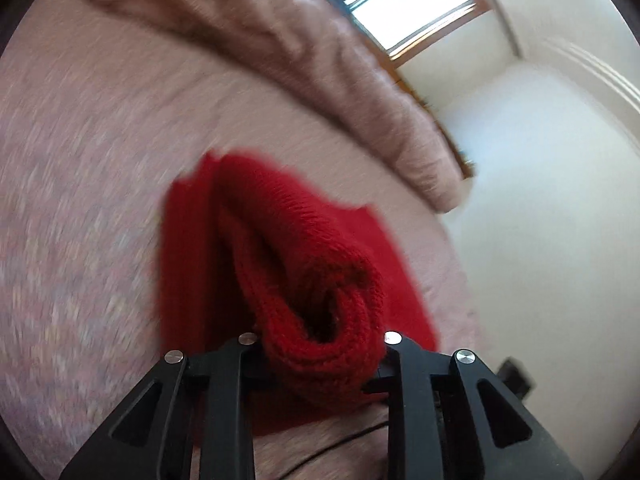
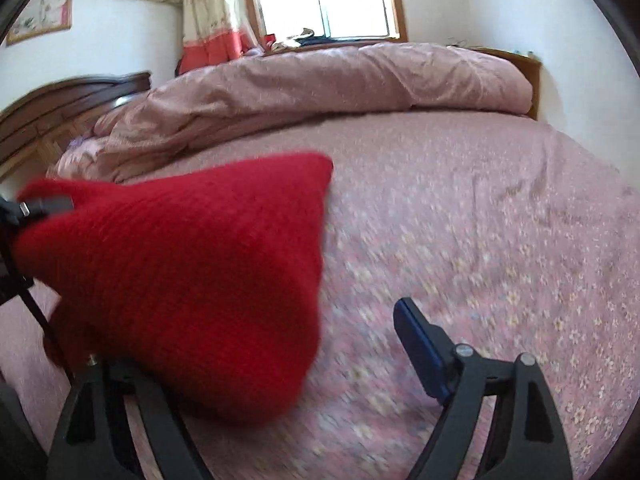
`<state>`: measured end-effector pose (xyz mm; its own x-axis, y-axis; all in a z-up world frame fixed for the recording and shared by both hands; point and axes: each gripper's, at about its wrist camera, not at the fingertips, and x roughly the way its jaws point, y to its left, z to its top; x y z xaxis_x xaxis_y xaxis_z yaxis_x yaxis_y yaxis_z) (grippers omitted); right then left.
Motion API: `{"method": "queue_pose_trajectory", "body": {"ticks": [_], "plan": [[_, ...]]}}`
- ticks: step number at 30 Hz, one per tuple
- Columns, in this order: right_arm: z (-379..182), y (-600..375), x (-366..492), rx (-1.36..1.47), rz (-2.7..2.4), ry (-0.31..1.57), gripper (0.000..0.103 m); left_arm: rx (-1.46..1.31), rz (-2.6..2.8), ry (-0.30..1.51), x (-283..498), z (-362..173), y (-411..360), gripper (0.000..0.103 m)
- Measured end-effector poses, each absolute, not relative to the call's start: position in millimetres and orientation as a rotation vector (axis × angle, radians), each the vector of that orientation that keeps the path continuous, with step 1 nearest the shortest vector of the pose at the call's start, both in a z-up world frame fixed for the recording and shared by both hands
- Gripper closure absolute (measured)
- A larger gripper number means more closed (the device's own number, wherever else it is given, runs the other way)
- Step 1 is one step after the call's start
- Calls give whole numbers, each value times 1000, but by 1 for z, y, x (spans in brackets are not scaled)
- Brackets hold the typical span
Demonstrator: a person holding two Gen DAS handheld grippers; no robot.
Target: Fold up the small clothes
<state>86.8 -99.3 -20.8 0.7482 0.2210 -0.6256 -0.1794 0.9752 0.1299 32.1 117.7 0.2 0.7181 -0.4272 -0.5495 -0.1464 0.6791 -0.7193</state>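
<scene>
Both views are smeared by motion blur, so the floral print of the pink bedsheet point(image 2: 480, 240) reads as streaks, and the dark lens rim cuts off every corner. In the left wrist view the tips of the left hand-held gripper point(image 1: 320, 364) are buried in a bunched roll of the red knitted garment point(image 1: 288, 256); the roll sits squeezed between the two black fingers point(image 1: 228, 392), so this gripper is clamped on the knit. The cloth runs from the jaws toward 12 o'clock and drapes over the sheet, its far edge blurred. A thin dark cable point(image 1: 340, 444) passes beneath it at 6 o'clock.

In the right wrist view the same garment hangs as a broad red triangle from 9 o'clock to the centre, lifted off the bed. At 9 o'clock a dark gripper part pinches its upper corner, though the frame edge cuts most of that off. The cloth covers the left finger of the right hand-held gripper point(image 2: 288, 364), so that tip cannot be made out. Its right finger point(image 2: 420, 348), with a blue pad, stands bare at 5 o'clock, well apart from the knit, the jaws spread wide. A rumpled pink quilt point(image 2: 320, 84) lies along the bed toward 12 o'clock, below a bright window point(image 2: 324, 0)
</scene>
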Motion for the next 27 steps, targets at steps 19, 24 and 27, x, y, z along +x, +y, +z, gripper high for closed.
{"method": "queue_pose_trajectory", "body": {"ticks": [19,24,27], "plan": [[-5,-142,34,-92,211,781,15,-655,-147,823,0,9,110,73],[26,-171,45,47,308,748,17,-673,-93,809,-22,33,124,70],[44,-172,73,160,436,704,48,-631,-65,789,-11,53,122,69]]}}
